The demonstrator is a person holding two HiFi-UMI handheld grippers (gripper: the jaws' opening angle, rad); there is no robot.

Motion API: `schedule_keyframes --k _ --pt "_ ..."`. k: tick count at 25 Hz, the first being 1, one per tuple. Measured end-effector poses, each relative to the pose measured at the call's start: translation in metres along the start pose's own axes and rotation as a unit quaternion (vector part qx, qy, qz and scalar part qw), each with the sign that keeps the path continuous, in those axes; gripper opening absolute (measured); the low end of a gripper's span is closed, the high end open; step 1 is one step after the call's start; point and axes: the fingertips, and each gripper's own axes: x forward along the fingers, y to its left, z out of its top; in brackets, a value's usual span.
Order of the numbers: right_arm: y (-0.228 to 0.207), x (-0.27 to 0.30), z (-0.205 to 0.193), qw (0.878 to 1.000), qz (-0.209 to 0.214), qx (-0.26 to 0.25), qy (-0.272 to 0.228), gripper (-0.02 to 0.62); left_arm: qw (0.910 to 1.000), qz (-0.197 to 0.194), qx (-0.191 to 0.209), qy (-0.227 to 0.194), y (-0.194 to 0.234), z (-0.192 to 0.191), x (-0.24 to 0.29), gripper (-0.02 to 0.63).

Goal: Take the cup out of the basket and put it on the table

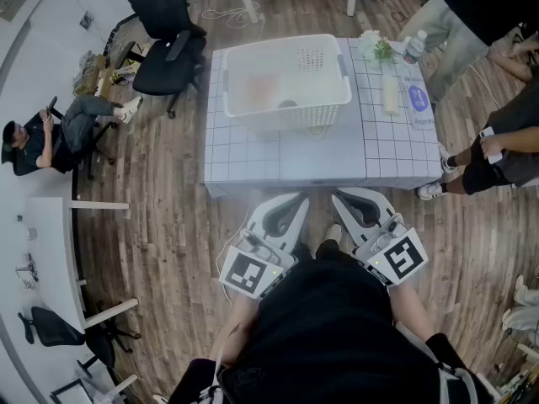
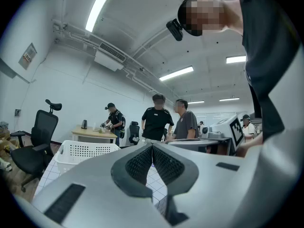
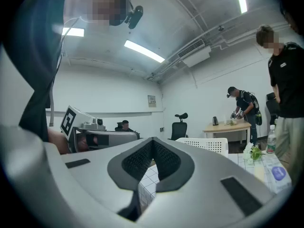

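Cup (image 1: 265, 91) in basket (image 1: 344, 72), far beyond left gripper (image 1: 296, 202), right gripper (image 1: 341, 197), fingers clenched, empty.

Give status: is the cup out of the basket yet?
Done: nothing; no cup shows on the table. In hand: nothing; left gripper and right gripper are shut and empty, held short of the table. Left: reach into the basket, where only dim shapes show, grip the cup, set it on the table.

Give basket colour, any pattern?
White basket, plain apart from grids of small holes in its walls; best seen in the head view.
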Motion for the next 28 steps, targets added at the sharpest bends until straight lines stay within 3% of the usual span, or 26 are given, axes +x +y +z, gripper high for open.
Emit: schedule_keyframes --k 16,28 --pt "0.008 0.0 0.001 1.0 -0.001 0.013 -0.015 0.015 1.0 0.0 0.003 0.004 -0.003 -0.001 -0.01 0.011" --pt "0.002 -0.013 -0.008 1.0 -0.004 0.01 0.007 0.015 0.9999 0.001 0.001 0.015 -0.016 -0.006 -0.003 0.011"
